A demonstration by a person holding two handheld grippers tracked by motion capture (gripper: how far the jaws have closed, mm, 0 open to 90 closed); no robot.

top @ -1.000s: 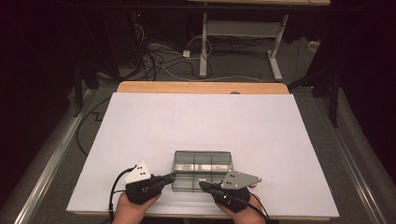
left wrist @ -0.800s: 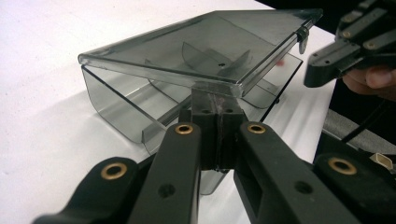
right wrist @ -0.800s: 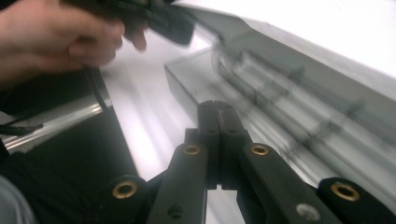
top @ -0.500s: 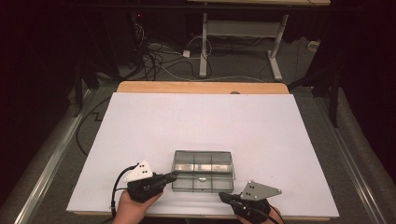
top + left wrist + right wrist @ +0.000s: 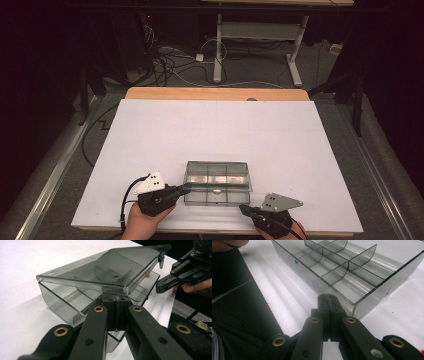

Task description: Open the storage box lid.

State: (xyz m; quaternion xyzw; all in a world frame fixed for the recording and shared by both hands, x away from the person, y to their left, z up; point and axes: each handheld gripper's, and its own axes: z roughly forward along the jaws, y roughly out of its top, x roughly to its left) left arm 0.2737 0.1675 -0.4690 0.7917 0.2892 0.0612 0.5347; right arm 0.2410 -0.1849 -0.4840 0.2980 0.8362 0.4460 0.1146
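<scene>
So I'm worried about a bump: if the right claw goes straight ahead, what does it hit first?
Probably the near wall of the clear compartment box; the shut right claw points straight at it, close up.

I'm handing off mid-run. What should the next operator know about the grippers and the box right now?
Left gripper: jaws shut under the front edge of the lid, propping it partly open.
Right gripper: jaws shut, holding nothing, just off the near corner of the box.
The clear divided box sits near the table's front edge.
Done: lid lifted off the base.
Left: probably swing it fully open.
</scene>
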